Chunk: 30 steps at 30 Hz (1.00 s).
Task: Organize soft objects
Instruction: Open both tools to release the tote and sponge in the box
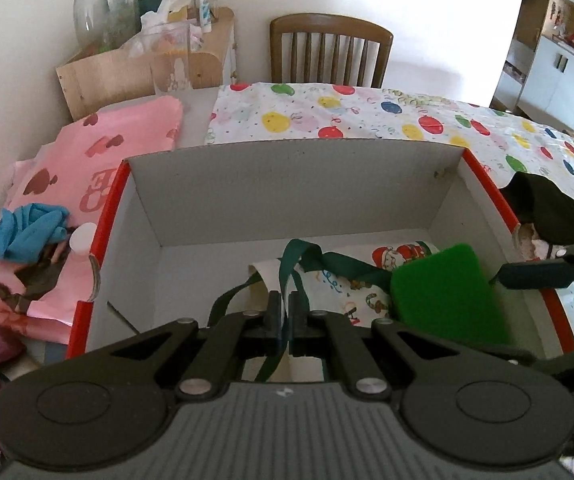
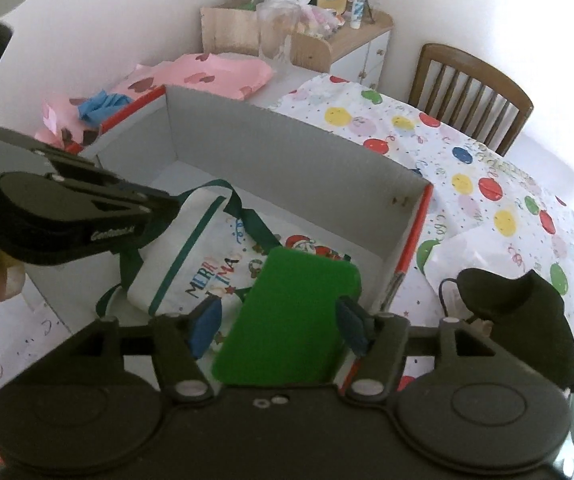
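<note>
An open cardboard box [image 1: 287, 184] with red outer sides stands on the table; it also shows in the right wrist view [image 2: 287, 148]. Inside lies a white Christmas fabric bag [image 2: 203, 256] with dark green straps [image 1: 299, 264]. My left gripper [image 1: 283, 312] is shut on one green strap, over the box. A green sponge [image 2: 287, 320] leans in the box's right part, also in the left wrist view [image 1: 443, 292]. My right gripper [image 2: 279, 320] is open, its blue pads [image 2: 207, 320] on either side of the sponge and apart from it.
A pink heart-print bag [image 1: 87, 168] with a blue cloth [image 1: 27, 232] lies left of the box. A balloon-print tablecloth [image 1: 367, 116] covers the table. A wooden chair [image 1: 327, 48] and a cluttered cabinet [image 1: 147, 52] stand behind. A dark object [image 2: 519, 312] sits right of the box.
</note>
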### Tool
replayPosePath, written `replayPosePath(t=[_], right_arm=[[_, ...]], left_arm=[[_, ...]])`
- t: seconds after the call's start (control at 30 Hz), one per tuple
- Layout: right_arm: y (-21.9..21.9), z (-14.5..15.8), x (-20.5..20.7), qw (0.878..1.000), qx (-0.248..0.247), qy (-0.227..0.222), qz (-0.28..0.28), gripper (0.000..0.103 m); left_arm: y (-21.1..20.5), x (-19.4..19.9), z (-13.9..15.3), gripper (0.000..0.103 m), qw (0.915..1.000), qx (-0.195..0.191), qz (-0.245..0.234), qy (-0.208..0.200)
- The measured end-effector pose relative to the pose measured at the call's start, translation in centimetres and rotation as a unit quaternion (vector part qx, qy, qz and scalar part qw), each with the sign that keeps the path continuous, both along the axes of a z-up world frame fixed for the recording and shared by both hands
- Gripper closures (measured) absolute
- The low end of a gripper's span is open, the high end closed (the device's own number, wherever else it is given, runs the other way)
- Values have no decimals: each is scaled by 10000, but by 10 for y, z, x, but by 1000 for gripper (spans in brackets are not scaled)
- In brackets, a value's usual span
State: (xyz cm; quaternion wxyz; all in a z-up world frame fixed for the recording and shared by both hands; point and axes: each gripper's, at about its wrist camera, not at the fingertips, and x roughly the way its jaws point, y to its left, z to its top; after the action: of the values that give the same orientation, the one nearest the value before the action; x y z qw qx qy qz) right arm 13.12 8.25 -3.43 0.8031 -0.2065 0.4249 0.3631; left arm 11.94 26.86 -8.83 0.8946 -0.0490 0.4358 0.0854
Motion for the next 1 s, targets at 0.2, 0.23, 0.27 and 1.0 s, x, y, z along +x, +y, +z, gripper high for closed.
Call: replayPosePath(t=[0.2, 0.23, 0.27, 1.0], right_arm=[[-12, 13, -5, 9994, 331, 51, -75, 24], [-15, 16, -7, 9991, 412, 55, -77, 21], [-17, 19, -9, 9989, 451, 24, -109, 20], [-115, 70, -45, 9900, 1162, -345, -727, 8]], left_arm=[[-3, -9, 7, 99, 9999, -16, -104, -99], [-3, -11, 9, 99, 9998, -49, -117, -131], [-3, -13, 10, 98, 9997, -90, -142, -173], [-38, -58, 52, 23, 9941, -69, -495, -962]])
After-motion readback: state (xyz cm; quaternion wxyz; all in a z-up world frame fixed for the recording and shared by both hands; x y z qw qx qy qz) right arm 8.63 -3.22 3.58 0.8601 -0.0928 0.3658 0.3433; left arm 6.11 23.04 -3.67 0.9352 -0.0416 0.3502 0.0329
